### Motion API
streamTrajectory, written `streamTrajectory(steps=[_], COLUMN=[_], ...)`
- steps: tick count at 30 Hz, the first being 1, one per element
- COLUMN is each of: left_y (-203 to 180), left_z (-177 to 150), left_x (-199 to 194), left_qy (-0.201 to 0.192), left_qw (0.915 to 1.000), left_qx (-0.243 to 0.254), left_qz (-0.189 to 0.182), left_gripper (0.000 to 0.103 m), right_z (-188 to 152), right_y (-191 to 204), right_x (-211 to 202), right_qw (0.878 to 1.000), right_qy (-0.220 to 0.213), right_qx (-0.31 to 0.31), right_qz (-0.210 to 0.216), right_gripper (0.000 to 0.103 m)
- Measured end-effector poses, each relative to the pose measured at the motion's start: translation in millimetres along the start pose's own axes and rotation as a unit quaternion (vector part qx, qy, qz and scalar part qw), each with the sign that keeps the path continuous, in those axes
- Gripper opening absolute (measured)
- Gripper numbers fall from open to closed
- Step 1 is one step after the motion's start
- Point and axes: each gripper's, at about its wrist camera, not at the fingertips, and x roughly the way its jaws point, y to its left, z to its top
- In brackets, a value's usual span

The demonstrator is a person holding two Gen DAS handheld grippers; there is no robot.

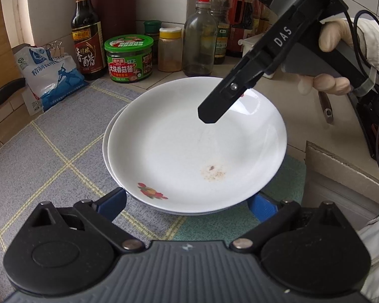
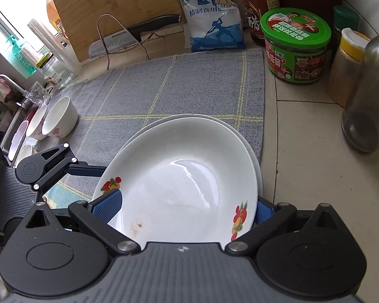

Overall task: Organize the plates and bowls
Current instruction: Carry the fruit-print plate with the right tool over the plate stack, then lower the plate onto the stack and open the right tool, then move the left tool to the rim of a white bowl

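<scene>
Two white plates with red fruit prints lie stacked on the grey checked mat point(image 1: 50, 151); the top plate point(image 1: 197, 141) has a brown smear and sits slightly offset on the lower plate point(image 1: 107, 146). My left gripper point(image 1: 189, 197) is open, its blue pads wide apart and partly hidden under the near rim. My right gripper point(image 2: 187, 202) is open too and rolled sideways: one pad lies over the top plate point(image 2: 184, 176), the other behind its rim. Its black finger point(image 1: 209, 116) hangs over the far side. White bowls point(image 2: 60, 120) stand at the mat's left end.
Along the wall stand a green-lidded jar point(image 1: 128, 58), a vinegar bottle point(image 1: 87, 32), a salt bag point(image 1: 53, 78), a yellow-capped spice jar point(image 1: 170, 49) and several bottles point(image 1: 200, 38). A knife point(image 2: 118, 40) rests on a wire rack before a cutting board point(image 2: 113, 7). A gloved hand point(image 1: 333, 58) holds the right gripper.
</scene>
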Motion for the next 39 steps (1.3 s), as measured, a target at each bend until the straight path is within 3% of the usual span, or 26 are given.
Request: streamTrajectory(steps=[25,29,34,39], left_y=[-2.0,-3.0,-5.5,-2.1], left_z=[-7.7,-10.5,-14.2,-22.3], left_x=[-10.4,-19.3,-39.8,-60.9], left_qy=[-0.032,-0.048,-0.081,-0.103], left_qw=[0.9994,0.9986,0.9954,0.9893], left_qx=[0.009,0.004,-0.009,-0.04], left_qz=[0.007,0.019,0.051,0.095], left_gripper=[0.101,0.102,0.102,0.102], right_z=[-12.1,-12.8,-12.3,-5.4], right_y=[19.4,35.9,68.9,90.6], right_x=[-2.2,-10.7,-17.7,-15.5], right_qw=[0.995,0.993,0.975,0.969], right_qy=[0.016,-0.019,-0.091,-0.14], right_qx=[-0.026,-0.054,-0.119,-0.128], right_qz=[-0.092,-0.108,-0.165,-0.159], right_gripper=[0.103,0.103,0.103,0.103])
